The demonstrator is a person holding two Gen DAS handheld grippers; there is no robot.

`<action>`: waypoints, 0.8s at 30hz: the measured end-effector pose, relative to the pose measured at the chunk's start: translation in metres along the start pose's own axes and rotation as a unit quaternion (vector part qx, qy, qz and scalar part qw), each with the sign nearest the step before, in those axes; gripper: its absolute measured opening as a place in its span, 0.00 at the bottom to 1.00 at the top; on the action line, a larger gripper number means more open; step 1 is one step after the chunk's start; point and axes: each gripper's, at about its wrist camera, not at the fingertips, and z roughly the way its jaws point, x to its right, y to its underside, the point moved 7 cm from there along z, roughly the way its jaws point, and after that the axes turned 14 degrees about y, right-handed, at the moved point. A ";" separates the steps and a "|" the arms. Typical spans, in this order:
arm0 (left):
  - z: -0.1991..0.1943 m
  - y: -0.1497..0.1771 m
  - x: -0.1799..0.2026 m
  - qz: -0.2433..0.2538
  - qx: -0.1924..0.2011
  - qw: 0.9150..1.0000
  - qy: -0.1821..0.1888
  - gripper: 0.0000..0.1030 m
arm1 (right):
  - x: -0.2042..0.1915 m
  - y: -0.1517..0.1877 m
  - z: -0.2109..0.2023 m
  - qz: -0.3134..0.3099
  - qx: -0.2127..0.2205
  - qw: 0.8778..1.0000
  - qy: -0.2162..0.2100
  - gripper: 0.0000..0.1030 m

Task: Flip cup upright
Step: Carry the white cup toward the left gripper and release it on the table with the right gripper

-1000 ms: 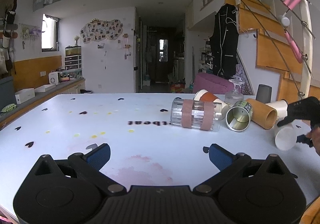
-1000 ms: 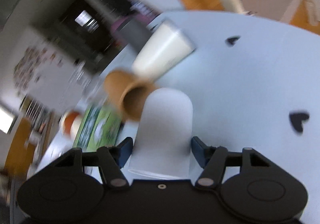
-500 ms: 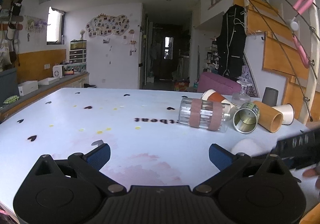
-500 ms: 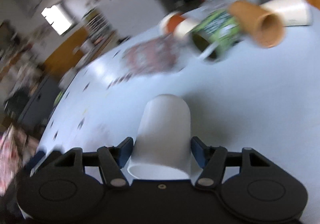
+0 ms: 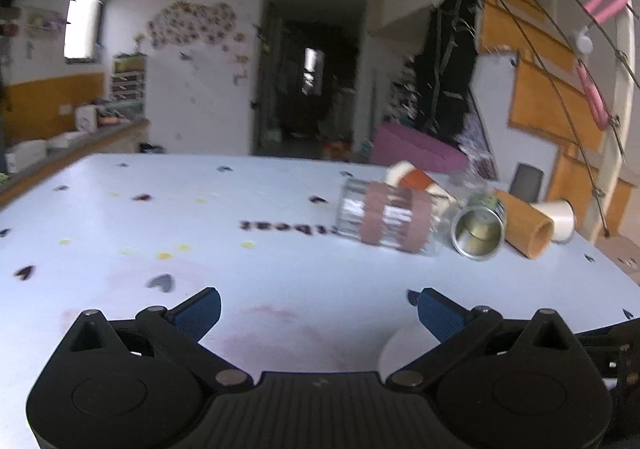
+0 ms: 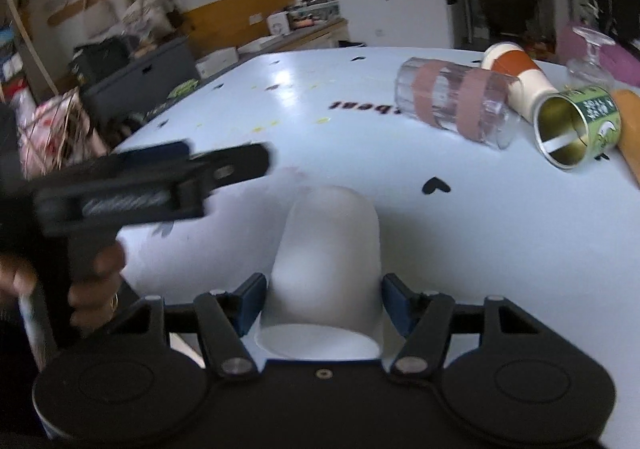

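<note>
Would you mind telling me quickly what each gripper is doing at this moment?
Left gripper: open, holding nothing.
Right gripper: closed on the white cup, its rim toward the camera.

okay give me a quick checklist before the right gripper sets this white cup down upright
1. Right gripper clamped on the white cup: ok.
2. Cup mouth facing up: cannot tell; the open rim faces the camera.
3. Bare table ahead of the cup: ok.
4. Left gripper open and holding nothing: ok.
5. Left gripper apart from the cup: ok, it sits off to the cup's left.
6. Taped glass and green tin apart from the cup: ok.
</note>
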 end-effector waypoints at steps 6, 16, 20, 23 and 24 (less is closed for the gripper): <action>0.028 0.004 0.013 0.008 -0.037 0.999 0.034 1.00 | -0.012 0.010 -0.001 -0.057 0.012 0.998 0.022 0.63; 0.036 0.013 -0.007 -0.016 -0.065 0.997 0.028 1.00 | -0.012 0.023 -0.009 -0.130 0.041 0.988 0.078 0.70; 0.026 0.016 -0.012 -0.017 -0.071 0.997 0.035 1.00 | 0.006 0.025 -0.013 -0.115 0.043 0.986 0.113 0.70; 0.021 0.024 -0.012 -0.021 -0.083 0.995 0.049 1.00 | 0.023 0.022 -0.018 -0.083 0.053 0.986 0.134 0.70; 0.020 0.027 -0.011 -0.020 -0.086 0.995 0.050 1.00 | 0.028 0.021 -0.018 -0.072 0.055 0.987 0.136 0.70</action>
